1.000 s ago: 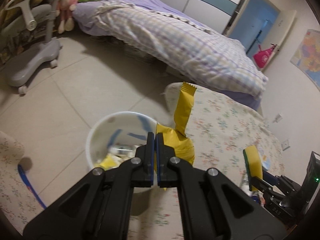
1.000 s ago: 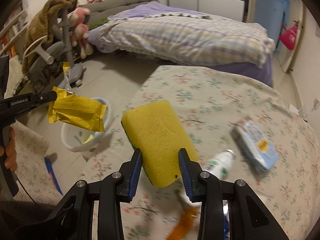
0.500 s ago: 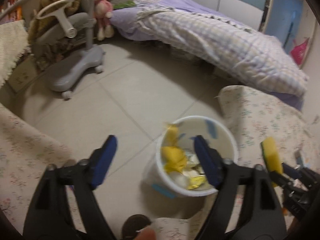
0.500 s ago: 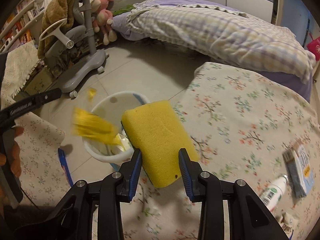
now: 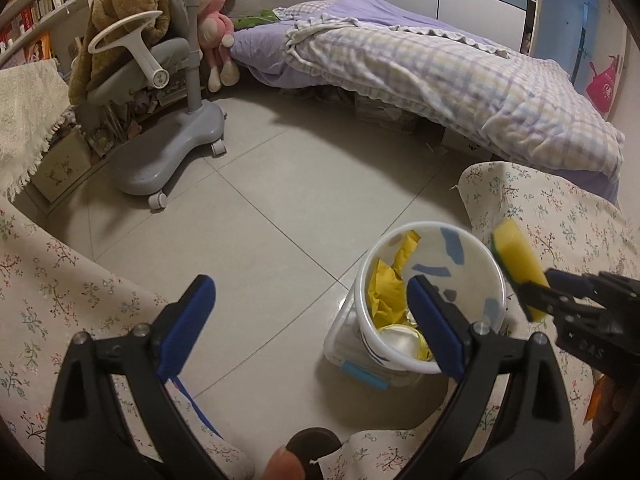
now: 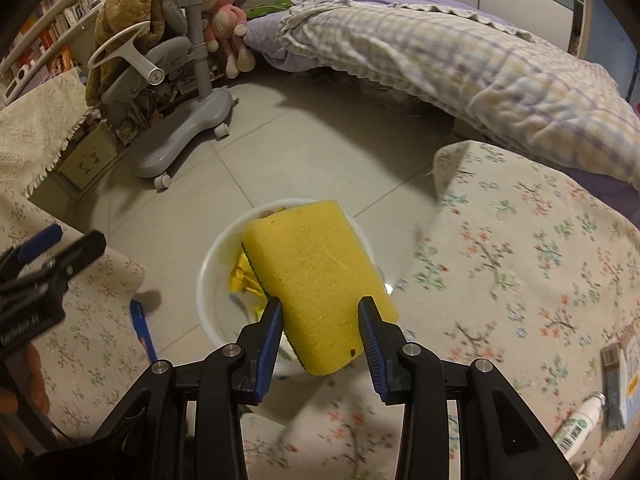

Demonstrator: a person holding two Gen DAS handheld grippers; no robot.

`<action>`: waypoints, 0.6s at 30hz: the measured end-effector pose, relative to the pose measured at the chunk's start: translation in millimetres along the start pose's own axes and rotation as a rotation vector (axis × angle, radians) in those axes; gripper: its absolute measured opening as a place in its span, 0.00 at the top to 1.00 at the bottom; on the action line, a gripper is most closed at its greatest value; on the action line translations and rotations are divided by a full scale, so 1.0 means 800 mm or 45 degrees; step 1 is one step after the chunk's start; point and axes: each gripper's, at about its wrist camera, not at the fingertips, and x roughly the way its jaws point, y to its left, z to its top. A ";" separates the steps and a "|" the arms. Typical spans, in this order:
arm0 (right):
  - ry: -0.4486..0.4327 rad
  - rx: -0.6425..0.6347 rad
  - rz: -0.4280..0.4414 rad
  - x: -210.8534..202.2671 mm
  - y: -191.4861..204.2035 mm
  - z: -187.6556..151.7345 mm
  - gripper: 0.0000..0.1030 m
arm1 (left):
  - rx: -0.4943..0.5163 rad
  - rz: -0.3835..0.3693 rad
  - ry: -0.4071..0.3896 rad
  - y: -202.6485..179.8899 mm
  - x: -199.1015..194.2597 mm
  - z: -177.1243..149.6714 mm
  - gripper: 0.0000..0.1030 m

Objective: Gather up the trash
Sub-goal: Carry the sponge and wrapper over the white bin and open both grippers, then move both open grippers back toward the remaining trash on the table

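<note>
Left gripper [image 5: 310, 312] spread wide, jaws just opened further, nothing between; hovering beside white bin [image 5: 486, 254] on floor [image 5: 280, 200]. Yellow wrapper [image 5: 386, 288] lying inside bin among other scraps. Right gripper [image 6: 320, 322] pinching yellow sponge [image 6: 316, 276] by its sides, jaws just eased slightly wider, pads at sponge edges; sponge directly over bin mouth. Floral cloth [image 6: 520, 260] at right, small bottle [image 6: 576, 426] on it

A home bedroom with a grey tiled floor [image 5: 248, 200]. An unmade bed [image 5: 420, 68] carries a checked quilt, a pink plush toy [image 5: 214, 32] hangs beside a grey desk chair [image 5: 160, 92], and bookshelves [image 5: 36, 12] line the wall.
</note>
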 end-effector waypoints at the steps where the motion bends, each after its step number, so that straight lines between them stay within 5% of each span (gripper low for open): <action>1: -0.009 -0.001 0.001 0.001 0.003 0.003 0.59 | -0.003 -0.007 0.003 0.001 -0.001 0.000 0.07; 5: -0.020 0.045 0.054 0.001 0.001 0.010 0.35 | 0.007 -0.017 -0.001 -0.001 -0.004 0.000 0.07; 18: -0.102 0.060 0.001 -0.057 -0.024 -0.011 0.30 | 0.064 -0.096 -0.002 -0.026 -0.017 -0.008 0.07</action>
